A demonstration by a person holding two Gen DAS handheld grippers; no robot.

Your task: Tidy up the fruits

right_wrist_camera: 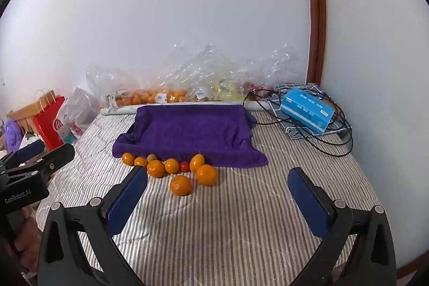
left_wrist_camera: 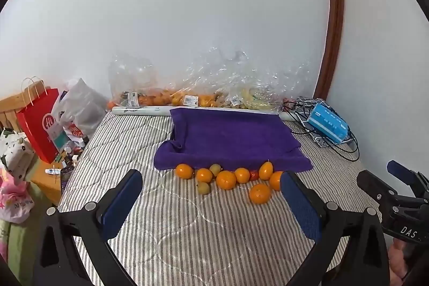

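Purple towel (left_wrist_camera: pixel 230 136) on striped bedding (left_wrist_camera: pixel 166 227); oranges (left_wrist_camera: pixel 226 180) clustered along towel's near edge. Left gripper (left_wrist_camera: pixel 211 201) wide, empty; right gripper (right_wrist_camera: pixel 217 199) wide, empty.

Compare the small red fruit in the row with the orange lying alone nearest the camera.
The red fruit is red and much smaller; the lone orange is orange and bigger. The red fruit sits wedged in the row by the purple towel; the orange lies apart, nearer. Both are round and rest on the striped bedding.

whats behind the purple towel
Behind the purple towel lies a white roll, then clear plastic bags of orange fruit against the wall. The towel drapes over something raised, which stays hidden.
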